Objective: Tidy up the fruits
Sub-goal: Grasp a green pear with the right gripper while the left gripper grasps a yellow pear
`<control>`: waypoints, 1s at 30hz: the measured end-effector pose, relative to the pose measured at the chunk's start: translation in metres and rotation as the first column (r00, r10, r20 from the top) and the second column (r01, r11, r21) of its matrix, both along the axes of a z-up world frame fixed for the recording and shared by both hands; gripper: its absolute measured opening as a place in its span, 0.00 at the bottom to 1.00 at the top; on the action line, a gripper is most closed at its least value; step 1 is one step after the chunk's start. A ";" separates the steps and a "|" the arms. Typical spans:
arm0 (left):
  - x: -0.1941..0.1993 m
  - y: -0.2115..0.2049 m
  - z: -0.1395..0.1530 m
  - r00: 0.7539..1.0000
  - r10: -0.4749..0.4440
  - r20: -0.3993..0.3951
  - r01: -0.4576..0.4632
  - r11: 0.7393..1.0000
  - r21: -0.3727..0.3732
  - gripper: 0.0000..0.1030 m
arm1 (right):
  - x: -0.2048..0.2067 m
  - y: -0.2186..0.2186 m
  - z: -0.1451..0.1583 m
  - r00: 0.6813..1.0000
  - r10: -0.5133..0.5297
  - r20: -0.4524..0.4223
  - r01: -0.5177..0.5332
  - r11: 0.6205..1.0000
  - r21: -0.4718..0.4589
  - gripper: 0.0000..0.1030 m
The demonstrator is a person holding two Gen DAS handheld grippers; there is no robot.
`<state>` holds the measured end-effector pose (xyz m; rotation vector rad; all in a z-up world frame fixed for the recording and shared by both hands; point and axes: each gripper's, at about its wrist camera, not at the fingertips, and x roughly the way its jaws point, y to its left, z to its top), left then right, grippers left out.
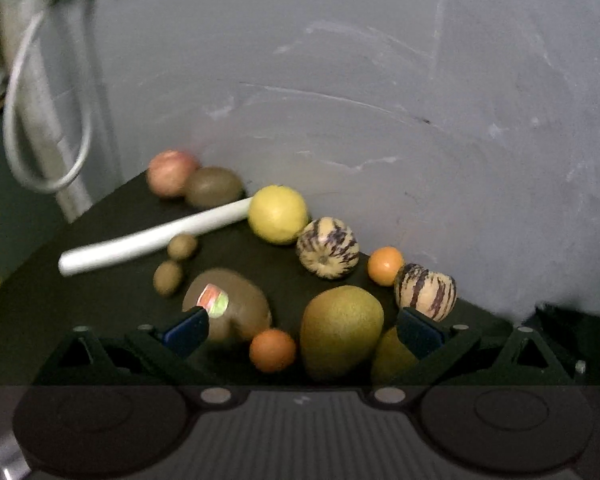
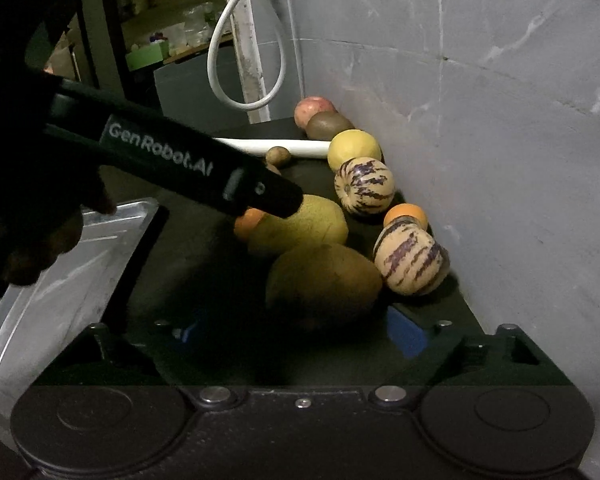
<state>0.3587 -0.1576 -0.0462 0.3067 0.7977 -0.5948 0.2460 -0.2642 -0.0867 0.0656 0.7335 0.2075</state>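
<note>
White tubing (image 1: 152,238) lies slanted across the dark desk (image 1: 100,220) at centre left of the left wrist view, with a reddish apple (image 1: 171,173) and a brown kiwi (image 1: 214,186) touching each other just above it against the grey wall (image 1: 380,80). Two small kiwis (image 1: 182,246) sit just below the tube. Lower, a large brown kiwi with a sticker (image 1: 236,306) rests beside the left finger of the left gripper (image 1: 304,330), whose jaws stand spread wide around a small orange (image 1: 272,350) and a big yellow-green pear-like fruit (image 1: 342,330); neither is pinched. Along the wall toward the right run a yellow lemon (image 1: 278,214), a striped melon (image 1: 327,248) touching it, another small orange (image 1: 385,265) and a second striped melon (image 1: 425,291).

In the right wrist view, a metal tray (image 2: 80,272) occupies the lower left, with the black body of the other handheld tool crossing above it. At centre, a brownish fruit (image 2: 324,284) lies between the spread jaws of the right gripper (image 2: 296,334), not clamped. To its right the second striped melon (image 2: 412,260) rests near the wall (image 2: 520,160).
</note>
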 end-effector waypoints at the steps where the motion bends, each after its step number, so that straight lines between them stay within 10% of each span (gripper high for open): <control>1: 0.003 -0.004 -0.001 0.999 -0.037 0.004 0.037 0.999 0.022 0.96 | 0.003 0.000 -0.002 1.000 0.001 -0.001 -0.001 1.000 0.002 0.84; 11: 0.015 -0.018 -0.016 0.971 -0.239 -0.031 0.240 0.955 0.176 0.87 | 0.016 -0.004 -0.014 1.000 -0.004 -0.004 0.004 1.000 0.020 0.78; 30: 0.029 -0.036 -0.037 0.924 -0.347 -0.159 0.372 0.913 0.167 0.70 | -0.006 -0.016 -0.011 1.000 0.014 0.002 -0.014 1.000 0.019 0.68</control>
